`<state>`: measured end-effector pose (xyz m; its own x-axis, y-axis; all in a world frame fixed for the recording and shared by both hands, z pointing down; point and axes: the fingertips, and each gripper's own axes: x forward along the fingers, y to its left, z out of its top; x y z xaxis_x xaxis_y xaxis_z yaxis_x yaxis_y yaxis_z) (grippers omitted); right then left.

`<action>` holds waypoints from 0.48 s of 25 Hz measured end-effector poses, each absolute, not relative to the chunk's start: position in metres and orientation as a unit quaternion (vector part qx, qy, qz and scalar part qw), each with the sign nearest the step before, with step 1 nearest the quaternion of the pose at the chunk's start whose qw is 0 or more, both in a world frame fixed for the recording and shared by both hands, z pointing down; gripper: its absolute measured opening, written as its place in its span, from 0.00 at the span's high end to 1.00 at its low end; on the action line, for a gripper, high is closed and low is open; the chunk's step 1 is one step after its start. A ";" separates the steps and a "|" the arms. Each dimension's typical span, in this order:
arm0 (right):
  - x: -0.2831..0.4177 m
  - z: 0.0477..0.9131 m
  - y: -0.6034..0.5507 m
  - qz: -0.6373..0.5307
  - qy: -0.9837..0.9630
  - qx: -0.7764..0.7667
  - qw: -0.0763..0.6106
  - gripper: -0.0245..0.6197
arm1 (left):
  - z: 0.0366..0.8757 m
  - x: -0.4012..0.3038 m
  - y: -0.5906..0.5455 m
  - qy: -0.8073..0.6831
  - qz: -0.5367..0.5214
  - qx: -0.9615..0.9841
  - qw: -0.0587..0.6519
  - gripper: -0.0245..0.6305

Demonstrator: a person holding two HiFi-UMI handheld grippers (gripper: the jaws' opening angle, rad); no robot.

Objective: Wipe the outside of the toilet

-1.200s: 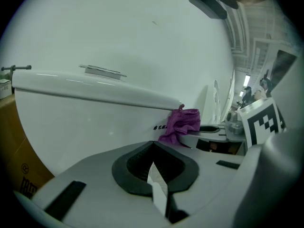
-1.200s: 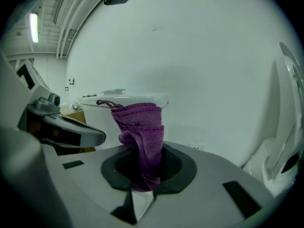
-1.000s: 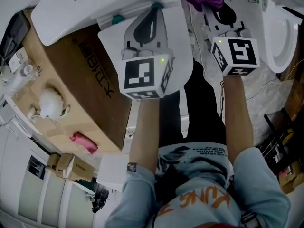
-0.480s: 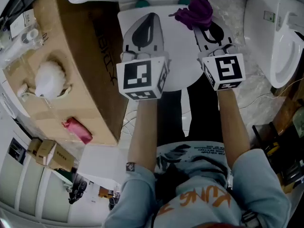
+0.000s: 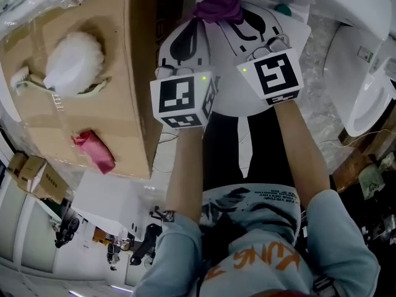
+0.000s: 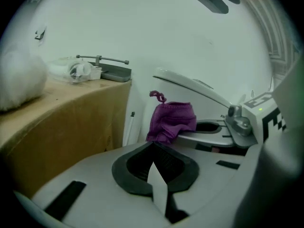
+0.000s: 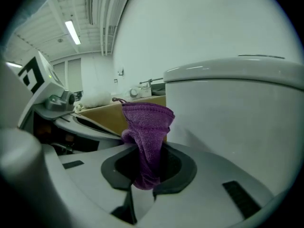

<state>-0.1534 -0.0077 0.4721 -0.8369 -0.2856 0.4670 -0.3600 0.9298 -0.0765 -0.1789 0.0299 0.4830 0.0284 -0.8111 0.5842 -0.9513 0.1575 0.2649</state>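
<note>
My right gripper (image 5: 230,18) is shut on a purple cloth (image 5: 216,2), which bunches up out of its jaws. In the right gripper view the cloth (image 7: 147,137) hangs from that gripper (image 7: 145,177) just left of the white toilet tank (image 7: 237,113), apart from it. The left gripper (image 5: 189,39) is held beside it over the white toilet lid (image 5: 232,101). Its jaws (image 6: 154,170) are shut with nothing in them. From the left gripper view the cloth (image 6: 172,120) shows ahead to the right.
A cardboard box (image 5: 86,116) stands against the toilet's left side, with a white fluffy brush (image 5: 74,60) and a pink rag (image 5: 93,150) on top. A second white toilet (image 5: 365,79) is at the right. The person's legs are below the lid.
The head view has swung round. My right gripper has carried the purple cloth leftwards, closer to the left gripper and the cardboard box. Both jaws stay as they were.
</note>
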 end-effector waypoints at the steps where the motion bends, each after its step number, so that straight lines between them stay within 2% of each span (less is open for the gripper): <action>1: -0.163 0.474 -0.010 0.076 -0.956 0.165 0.232 0.85 | 0.485 -0.185 0.032 -0.691 0.107 0.637 0.325 0.93; 12: -0.211 0.499 -0.040 0.055 -0.952 0.161 0.253 0.85 | 0.497 -0.212 0.015 -0.693 0.099 0.633 0.331 0.93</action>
